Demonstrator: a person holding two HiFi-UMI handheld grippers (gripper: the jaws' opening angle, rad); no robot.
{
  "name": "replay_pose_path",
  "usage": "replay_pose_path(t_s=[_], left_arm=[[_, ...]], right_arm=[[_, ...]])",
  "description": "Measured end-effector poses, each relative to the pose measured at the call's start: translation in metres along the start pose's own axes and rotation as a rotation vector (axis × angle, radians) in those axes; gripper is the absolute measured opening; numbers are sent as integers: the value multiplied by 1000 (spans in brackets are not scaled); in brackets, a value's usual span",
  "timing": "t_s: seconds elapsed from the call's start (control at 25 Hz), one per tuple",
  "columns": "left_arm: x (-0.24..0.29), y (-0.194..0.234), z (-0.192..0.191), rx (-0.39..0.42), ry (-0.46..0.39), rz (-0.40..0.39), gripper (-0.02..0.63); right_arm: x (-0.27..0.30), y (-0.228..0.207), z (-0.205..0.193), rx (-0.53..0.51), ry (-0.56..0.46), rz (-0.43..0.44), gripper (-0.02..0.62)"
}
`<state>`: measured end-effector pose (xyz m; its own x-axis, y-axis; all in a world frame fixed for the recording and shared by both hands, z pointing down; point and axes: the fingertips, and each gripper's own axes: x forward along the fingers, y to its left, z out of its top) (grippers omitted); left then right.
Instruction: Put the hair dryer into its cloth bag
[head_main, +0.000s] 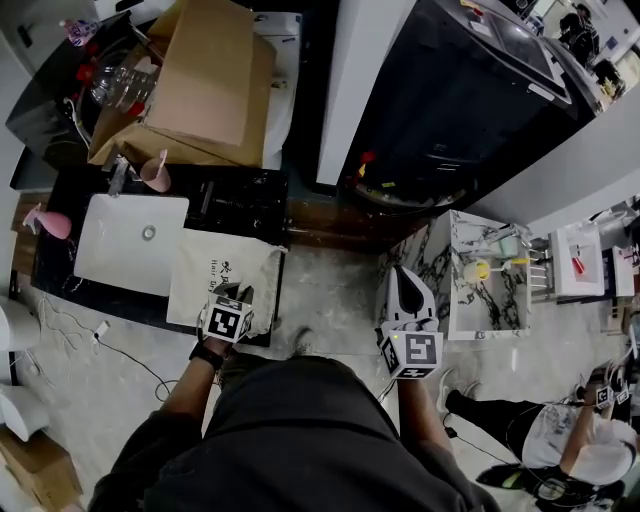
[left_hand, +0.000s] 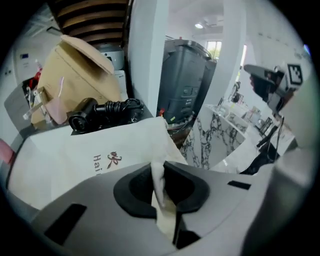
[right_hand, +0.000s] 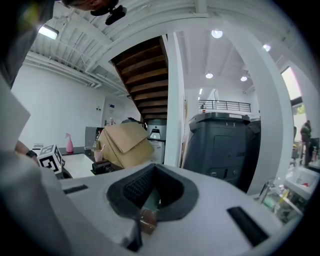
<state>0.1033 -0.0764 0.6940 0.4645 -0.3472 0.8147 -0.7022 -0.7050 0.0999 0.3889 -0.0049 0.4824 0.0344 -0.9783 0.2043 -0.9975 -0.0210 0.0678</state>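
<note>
The white cloth bag (head_main: 222, 272) lies flat on the black counter (head_main: 250, 200), its near edge hanging over the front. My left gripper (head_main: 232, 295) points steeply down at that edge. In the left gripper view its jaws (left_hand: 159, 172) are shut on a pinched fold of the bag (left_hand: 95, 155). The black hair dryer (left_hand: 100, 112), with its coiled cord, lies just beyond the bag's far edge. My right gripper (head_main: 400, 275) hangs over the floor to the right, away from the counter. It is shut (right_hand: 152, 175) with nothing between the jaws.
A white sink (head_main: 130, 240) is set into the counter left of the bag, with a pink cup (head_main: 155, 172) behind it. A cardboard box (head_main: 205, 80) stands at the back. A marble side table (head_main: 470, 275) and a dark bin (head_main: 470, 90) are on the right. Another person (head_main: 570, 440) crouches bottom right.
</note>
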Motion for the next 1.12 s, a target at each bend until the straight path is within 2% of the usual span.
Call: replay_pose_path(t_s=[0.16,0.36,0.56,0.68,0.8,0.84,0.96,1.12], left_arm=[[-26,14,15,-111,-63,-67,26],[-49,19,27,-157,-119,-98,23],[-58,20,32,-191,-157,-130,23],[-60,20,35,-190,-166,-141,23],[-63,19,37,-189,-174,-148,23],[-64,19,38,-190,-177,-150,23],[-65,19,36,-190,-178,-155,23],[-67,17,32,-189,-173,-163,23]], right_arm=[[15,4,3,-13,5,28,2],[39,19,18,-39,-24,93,0],[75,54,38,-84,-43,228,14],[96,79,49,-108,-37,327,88],[107,96,58,-119,-40,407,198],[109,100,59,-120,-39,425,269],[113,104,60,-112,-28,466,356],[124,114,58,-157,11,524,362]])
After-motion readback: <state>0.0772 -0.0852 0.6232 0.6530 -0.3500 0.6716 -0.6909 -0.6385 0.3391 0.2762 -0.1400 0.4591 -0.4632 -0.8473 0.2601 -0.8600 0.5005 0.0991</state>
